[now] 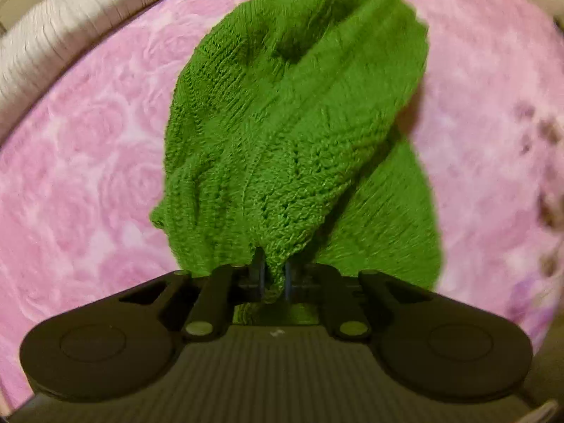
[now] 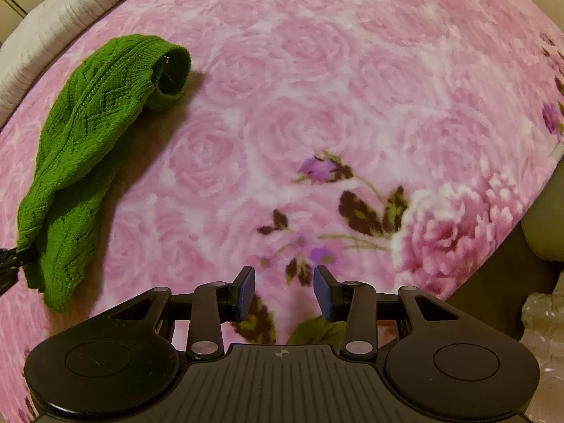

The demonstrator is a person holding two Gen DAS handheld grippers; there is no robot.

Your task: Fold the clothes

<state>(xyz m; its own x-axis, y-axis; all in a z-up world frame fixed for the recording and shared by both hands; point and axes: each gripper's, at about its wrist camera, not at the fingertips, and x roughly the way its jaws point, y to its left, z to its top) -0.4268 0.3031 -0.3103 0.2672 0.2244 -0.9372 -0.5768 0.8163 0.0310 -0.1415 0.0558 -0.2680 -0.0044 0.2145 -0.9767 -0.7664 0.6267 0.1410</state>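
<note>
Pink rose-print blanket (image 2: 317,70) is carrying the green knit sweater (image 2: 88,134), lying bunched twd its left side. Looks soft, light, stretchy; prob best gripped at hem/cuff. Left gripper (image 1: 274,278) is pinching its edge; right gripper (image 2: 283,287) is hanging released, empty.

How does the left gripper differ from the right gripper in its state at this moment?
The left gripper is shut on the green sweater; the right gripper is open and holds nothing. Knit fabric is bunched between the left gripper's fingers, while between the right gripper's fingers only the pink flowered blanket shows. The sweater lies well away from the right gripper, toward the left edge of its view. Both grippers are black, with blue pads, and point down at the blanket.
</note>
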